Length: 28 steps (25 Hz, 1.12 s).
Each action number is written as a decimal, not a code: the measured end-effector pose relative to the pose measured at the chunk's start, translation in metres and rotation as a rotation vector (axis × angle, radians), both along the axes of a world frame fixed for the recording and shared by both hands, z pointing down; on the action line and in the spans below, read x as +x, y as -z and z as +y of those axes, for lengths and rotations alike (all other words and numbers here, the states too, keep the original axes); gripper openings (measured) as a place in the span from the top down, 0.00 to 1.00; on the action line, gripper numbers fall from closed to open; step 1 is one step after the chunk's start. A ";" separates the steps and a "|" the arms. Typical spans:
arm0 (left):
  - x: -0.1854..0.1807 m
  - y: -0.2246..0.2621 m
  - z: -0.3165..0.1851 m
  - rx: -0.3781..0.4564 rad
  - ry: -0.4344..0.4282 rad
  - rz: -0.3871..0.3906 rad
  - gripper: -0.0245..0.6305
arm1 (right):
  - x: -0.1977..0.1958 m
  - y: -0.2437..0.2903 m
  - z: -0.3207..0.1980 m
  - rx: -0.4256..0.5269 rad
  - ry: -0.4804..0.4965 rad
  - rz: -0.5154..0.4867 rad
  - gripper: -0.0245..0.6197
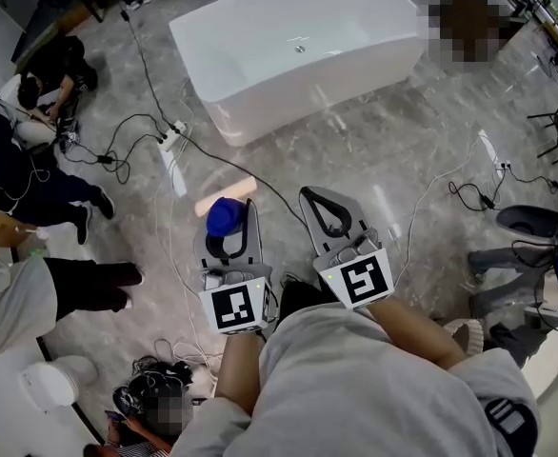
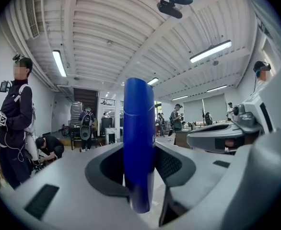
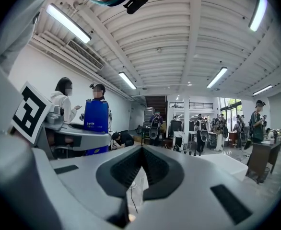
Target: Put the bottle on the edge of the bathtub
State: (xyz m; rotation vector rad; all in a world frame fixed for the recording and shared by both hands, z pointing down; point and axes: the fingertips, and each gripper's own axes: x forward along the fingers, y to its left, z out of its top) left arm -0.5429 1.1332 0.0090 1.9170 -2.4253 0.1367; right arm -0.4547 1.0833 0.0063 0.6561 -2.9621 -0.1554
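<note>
Seen from the head camera looking steeply down, a person stood on a grey marble floor (image 1: 384,150) holding two grippers out level in the lower middle of the frame. The left gripper (image 1: 229,208) had its jaws spread fairly wide and pressed on a blue bottle (image 1: 222,219), which stood upright between them with its rounded top showing from above. In the left gripper view the bottle filled the centre of the frame as a tall blue column, seated low between the dark pads (image 2: 174,164), probably so that it would stay vertical while carried. The right gripper (image 1: 319,198), just beside it to the right, had its jaws fully together and held nothing; it seemed to be kept close only as a spare. The white bathtub (image 1: 288,103) sat in the upper middle of the frame, well apart from both grippers, with its rim bare, so the bottle had yet to be carried over. Black cables (image 1: 146,74) trailed across the floor at the left.
</note>
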 end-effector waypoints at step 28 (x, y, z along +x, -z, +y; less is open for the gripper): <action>-0.013 -0.020 -0.231 -0.039 -0.009 0.004 0.71 | -0.015 -0.030 -0.239 -0.057 0.011 0.015 0.95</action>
